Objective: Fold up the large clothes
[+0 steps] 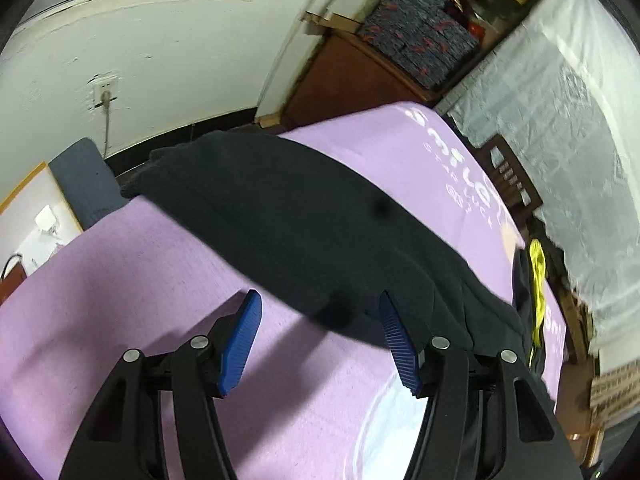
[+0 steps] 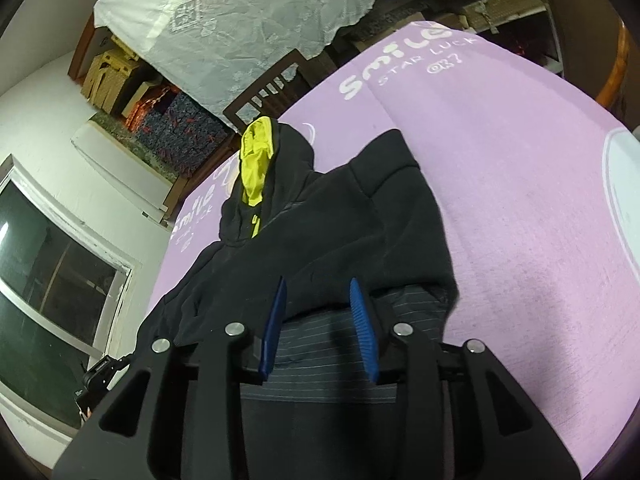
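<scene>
Home, lived-in bedroom or spare room doubling as storage. Purple printed sheet (image 2: pixel 500 168) covering bed. Beyond bed's far edge, wooden shelf (image 1: pixel 356 80) holding stacked patterned fabric (image 1: pixel 420 36) and cardboard boxes (image 2: pixel 108 76). White lace cloth (image 2: pixel 256 12) draping over furniture beside shelf. Whitewashed wall (image 1: pixel 168 64) showing wall socket (image 1: pixel 105 90), left of bed. Window (image 2: pixel 44 288) looking dark, left of bed.

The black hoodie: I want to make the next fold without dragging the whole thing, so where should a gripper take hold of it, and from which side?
Probably the sleeve cuff of the black hoodie. It lies out at the garment's edge on the purple blanket, a thin flat end. Come in from the bare blanket side, low, with the open right gripper.
</scene>
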The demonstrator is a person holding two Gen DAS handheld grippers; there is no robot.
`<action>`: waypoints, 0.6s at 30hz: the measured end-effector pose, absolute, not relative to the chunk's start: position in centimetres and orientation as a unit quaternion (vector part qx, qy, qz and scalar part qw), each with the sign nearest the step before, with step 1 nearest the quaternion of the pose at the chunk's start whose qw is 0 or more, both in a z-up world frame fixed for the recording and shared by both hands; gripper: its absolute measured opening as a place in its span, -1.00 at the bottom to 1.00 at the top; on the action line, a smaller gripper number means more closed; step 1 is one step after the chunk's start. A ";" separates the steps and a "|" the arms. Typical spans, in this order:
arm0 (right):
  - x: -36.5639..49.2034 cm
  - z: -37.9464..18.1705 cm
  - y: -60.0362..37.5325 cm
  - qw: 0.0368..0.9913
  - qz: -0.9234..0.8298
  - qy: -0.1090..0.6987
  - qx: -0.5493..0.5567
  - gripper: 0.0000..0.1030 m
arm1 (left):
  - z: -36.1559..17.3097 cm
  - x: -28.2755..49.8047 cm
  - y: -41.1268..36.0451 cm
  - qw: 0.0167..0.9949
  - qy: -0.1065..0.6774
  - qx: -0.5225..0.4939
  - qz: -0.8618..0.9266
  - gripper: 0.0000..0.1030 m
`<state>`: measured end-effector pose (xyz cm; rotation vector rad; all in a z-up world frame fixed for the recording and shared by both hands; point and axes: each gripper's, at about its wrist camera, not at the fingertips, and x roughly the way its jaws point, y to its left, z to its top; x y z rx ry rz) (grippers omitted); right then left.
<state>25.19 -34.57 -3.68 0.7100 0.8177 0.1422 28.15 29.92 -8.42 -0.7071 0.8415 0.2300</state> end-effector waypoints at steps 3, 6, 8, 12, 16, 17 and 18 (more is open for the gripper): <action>25.3 -4.0 -34.8 0.850 0.064 0.391 0.346 -0.31 | -8.4 28.2 30.8 0.846 0.385 -0.342 0.137 0.19; 25.4 -4.4 -35.0 0.847 0.062 0.395 0.349 -0.31 | -8.3 28.7 31.4 0.845 0.378 -0.345 0.154 0.19; 25.5 -4.4 -34.9 0.848 0.061 0.396 0.347 -0.31 | -8.2 29.0 31.7 0.845 0.377 -0.343 0.158 0.11; 25.5 -4.4 -34.7 0.851 0.058 0.397 0.338 -0.31 | -8.7 29.6 32.5 0.837 0.387 -0.355 0.154 -0.78; 25.6 -4.4 -34.7 0.854 0.052 0.399 0.330 -0.31 | -9.9 29.3 34.6 0.812 0.385 -0.420 0.123 -0.91; 25.7 -4.4 -34.7 0.853 0.053 0.399 0.332 -0.31 | -9.7 29.3 34.6 0.814 0.385 -0.418 0.122 -0.92; 25.6 -4.4 -34.8 0.853 0.053 0.399 0.332 -0.31 | -9.2 29.4 34.3 0.821 0.385 -0.402 0.124 -0.92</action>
